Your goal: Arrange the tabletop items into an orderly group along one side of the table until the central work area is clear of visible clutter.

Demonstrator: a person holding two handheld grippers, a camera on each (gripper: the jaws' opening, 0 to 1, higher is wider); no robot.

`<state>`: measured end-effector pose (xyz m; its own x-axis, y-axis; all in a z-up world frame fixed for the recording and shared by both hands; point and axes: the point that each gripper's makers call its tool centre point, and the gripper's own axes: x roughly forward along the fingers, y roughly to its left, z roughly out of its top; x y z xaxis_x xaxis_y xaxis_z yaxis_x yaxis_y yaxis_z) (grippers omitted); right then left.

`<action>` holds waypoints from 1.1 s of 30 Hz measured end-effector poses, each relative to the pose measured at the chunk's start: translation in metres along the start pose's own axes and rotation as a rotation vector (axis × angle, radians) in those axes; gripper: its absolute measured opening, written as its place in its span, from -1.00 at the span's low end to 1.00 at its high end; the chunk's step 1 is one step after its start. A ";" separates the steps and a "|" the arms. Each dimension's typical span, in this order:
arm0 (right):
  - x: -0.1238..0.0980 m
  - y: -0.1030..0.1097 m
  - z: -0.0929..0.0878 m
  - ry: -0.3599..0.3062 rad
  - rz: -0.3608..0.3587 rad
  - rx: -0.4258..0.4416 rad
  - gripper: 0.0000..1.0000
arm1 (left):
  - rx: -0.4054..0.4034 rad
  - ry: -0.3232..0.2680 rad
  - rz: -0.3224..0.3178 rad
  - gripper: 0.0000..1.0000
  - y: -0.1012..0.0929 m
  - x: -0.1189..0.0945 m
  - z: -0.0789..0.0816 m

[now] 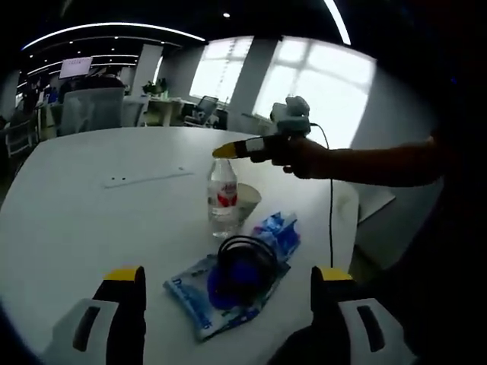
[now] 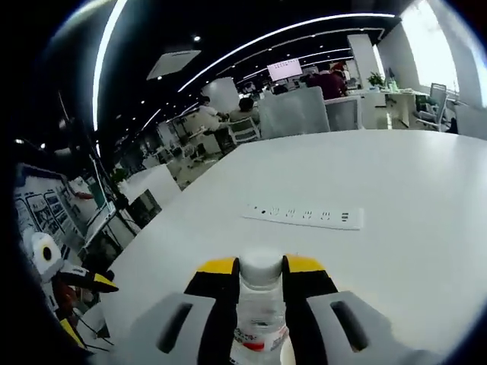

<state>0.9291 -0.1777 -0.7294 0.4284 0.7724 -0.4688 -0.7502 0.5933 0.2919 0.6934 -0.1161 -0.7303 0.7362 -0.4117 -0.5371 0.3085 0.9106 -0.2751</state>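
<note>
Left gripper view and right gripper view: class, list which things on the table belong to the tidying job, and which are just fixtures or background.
Belong to the job:
- water bottle, between the right gripper's jaws
- paper cup
- blue packet
- coiled black cable
- left gripper, jaws apart

Just there:
- built-in socket strip
- white table
- office chairs

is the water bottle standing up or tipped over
Upright. The water bottle stands on the white table with its cap on top, and the right gripper has its jaws closed on the neck.
</note>
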 end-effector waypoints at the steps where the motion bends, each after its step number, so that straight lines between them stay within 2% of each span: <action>1: -0.002 0.002 -0.001 -0.008 0.001 -0.028 -0.66 | 0.003 0.000 0.001 0.77 0.000 -0.001 0.000; 8: -0.025 0.026 -0.011 -0.027 0.006 -0.098 -0.65 | 0.012 -0.005 0.015 0.79 0.003 -0.006 0.001; 16: -0.042 0.034 -0.021 -0.061 -0.002 -0.164 -0.64 | 0.014 -0.008 0.034 0.79 0.004 -0.011 0.000; 24: -0.044 0.045 -0.027 -0.071 0.017 -0.204 -0.63 | 0.026 -0.003 0.034 0.79 0.000 -0.013 -0.001; 27: -0.043 0.050 -0.029 -0.065 0.020 -0.244 -0.63 | 0.027 -0.002 0.037 0.79 0.001 -0.014 -0.002; 31: -0.044 0.050 -0.030 -0.063 0.028 -0.233 -0.63 | 0.028 -0.004 0.038 0.79 -0.001 -0.016 -0.002; 33: -0.048 0.052 -0.032 -0.062 0.045 -0.157 -0.61 | 0.033 -0.006 0.037 0.79 -0.001 -0.017 -0.001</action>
<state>0.8540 -0.1910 -0.7184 0.4193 0.8125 -0.4049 -0.8366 0.5191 0.1753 0.6803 -0.1100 -0.7219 0.7509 -0.3773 -0.5420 0.3004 0.9260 -0.2285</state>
